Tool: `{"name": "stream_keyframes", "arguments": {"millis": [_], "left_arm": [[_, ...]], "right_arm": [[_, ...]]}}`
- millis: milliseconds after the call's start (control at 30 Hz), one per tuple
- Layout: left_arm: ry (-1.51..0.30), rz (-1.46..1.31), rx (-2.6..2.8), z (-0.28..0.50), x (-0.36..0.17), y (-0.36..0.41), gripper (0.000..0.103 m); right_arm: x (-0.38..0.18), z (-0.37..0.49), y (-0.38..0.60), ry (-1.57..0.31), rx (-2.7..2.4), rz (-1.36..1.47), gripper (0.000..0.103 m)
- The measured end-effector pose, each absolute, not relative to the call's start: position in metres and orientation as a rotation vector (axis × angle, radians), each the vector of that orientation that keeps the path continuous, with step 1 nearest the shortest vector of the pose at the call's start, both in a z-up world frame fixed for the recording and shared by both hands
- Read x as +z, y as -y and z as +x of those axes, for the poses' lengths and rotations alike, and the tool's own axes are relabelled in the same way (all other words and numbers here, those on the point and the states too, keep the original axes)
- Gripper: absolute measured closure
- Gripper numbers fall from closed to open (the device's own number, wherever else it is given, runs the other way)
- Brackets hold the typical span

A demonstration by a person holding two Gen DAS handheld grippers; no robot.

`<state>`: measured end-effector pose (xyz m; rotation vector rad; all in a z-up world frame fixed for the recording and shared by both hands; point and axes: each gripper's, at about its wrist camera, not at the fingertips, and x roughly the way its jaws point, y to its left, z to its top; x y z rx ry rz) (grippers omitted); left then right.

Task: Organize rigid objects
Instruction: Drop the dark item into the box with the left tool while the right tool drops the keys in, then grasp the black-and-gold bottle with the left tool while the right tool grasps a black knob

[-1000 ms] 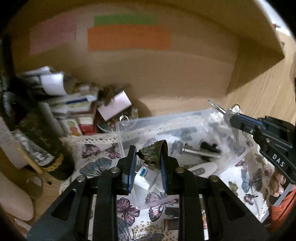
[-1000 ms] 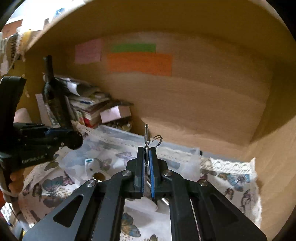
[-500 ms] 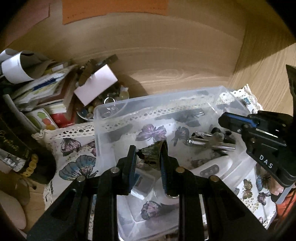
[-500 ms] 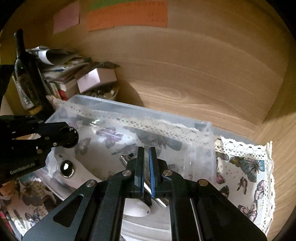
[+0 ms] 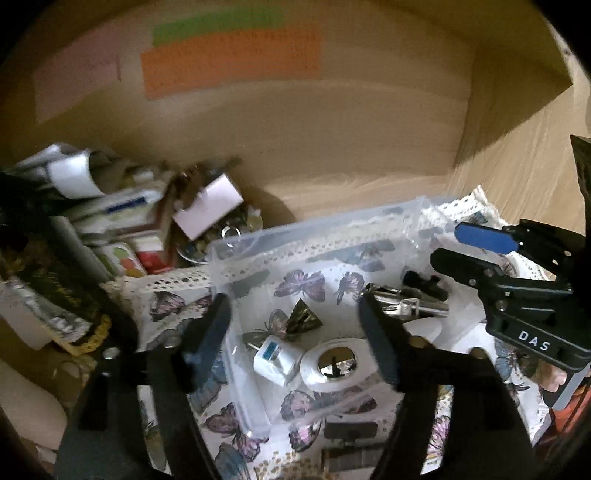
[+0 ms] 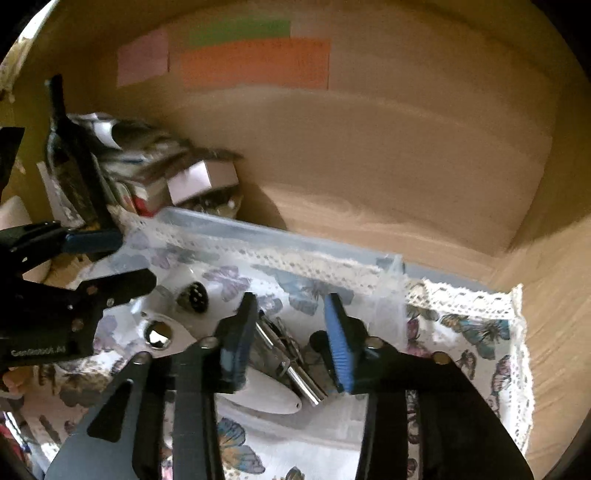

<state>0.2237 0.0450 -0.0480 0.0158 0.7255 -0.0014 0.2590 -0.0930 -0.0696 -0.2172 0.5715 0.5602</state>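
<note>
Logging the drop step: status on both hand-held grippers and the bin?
Left hand-held gripper open, empty. Right hand-held gripper open, empty. Dark foil cone and silver metal keys lying inside clear plastic bin. Nothing blocking.

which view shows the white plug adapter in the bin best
The left wrist view: the white plug adapter lies unobstructed on the clear bin floor, beside the tape roll. In the right wrist view I cannot find it; the left hand-held gripper covers that area.

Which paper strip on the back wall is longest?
The orange strip: it runs wider than the green strip above it and the pink sheet left.
</note>
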Motion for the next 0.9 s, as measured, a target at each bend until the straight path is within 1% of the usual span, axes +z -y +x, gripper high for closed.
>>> {"name": "stream_keyframes", "arguments": {"millis": [67,133,267,400,533,667,900], "left_arm": [[-0.708,0.006,-0.001,0.211,-0.041,-0.047,0.011],[-0.696,-0.005,0.003,0.202,-0.038,-0.049,0.006],[-0.705,-0.009,0.019,0.183,-0.043,-0.049,0.004],[-0.754,-0.005,0.011,0.166,-0.061,-0.044,0.004],[-0.823,-0.032,-0.008,0.157,-0.086,-0.038,0.004],[-0.889,-0.040,-0.036,0.158,-0.112,-0.026,0.004],[-0.990,-0.021,-0.069,0.166,-0.141,-0.004,0.004]], "right_arm": [[-0.062,0.249,0.097,-0.545,0.569,-0.207,0.048],[-0.058,0.238,0.100,-0.526,0.573,-0.203,0.044],[-0.057,0.221,0.103,-0.512,0.591,-0.212,0.039],[-0.062,0.206,0.108,-0.515,0.598,-0.223,0.037],[-0.070,0.192,0.117,-0.515,0.604,-0.226,0.027],[-0.078,0.182,0.123,-0.520,0.600,-0.237,0.026],[-0.089,0.175,0.131,-0.547,0.598,-0.237,0.026]]}}
